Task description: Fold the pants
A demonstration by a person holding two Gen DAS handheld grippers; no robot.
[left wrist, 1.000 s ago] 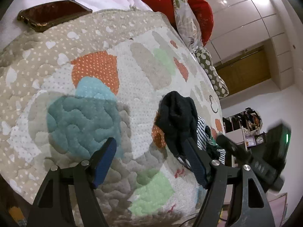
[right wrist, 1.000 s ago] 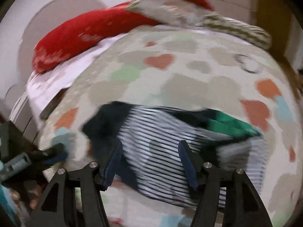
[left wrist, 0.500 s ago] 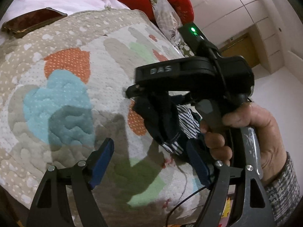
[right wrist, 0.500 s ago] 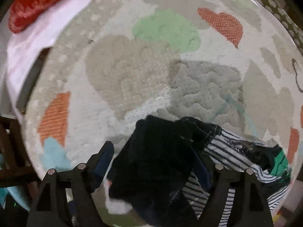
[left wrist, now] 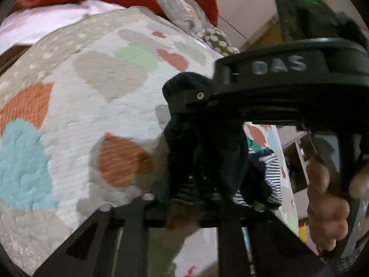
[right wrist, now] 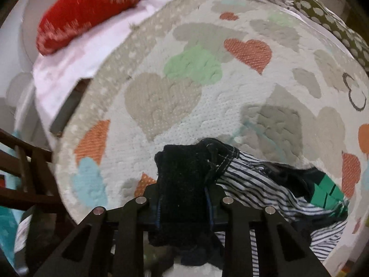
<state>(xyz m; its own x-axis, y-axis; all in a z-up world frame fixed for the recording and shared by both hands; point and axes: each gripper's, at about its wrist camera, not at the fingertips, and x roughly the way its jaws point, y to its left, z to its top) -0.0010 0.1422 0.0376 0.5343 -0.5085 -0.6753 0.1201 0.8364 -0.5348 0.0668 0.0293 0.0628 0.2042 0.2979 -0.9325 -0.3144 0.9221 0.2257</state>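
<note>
Right wrist: right tongs (right wrist: 184, 207) clamp dark pants (right wrist: 184, 173) on quilt (right wrist: 207, 106).

Black plastic right gripper (left wrist: 230, 120) marked "DAS", silver screws, green indicator light, bare-skinned right hand (left wrist: 327, 198), black left gripper (left wrist: 184, 207)

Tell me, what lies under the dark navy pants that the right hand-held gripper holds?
Under the dark navy pants, striped white-and-navy fabric spreads right, with a green patch, all on the heart-patterned quilt. What lies beneath the bundle is covered.
</note>
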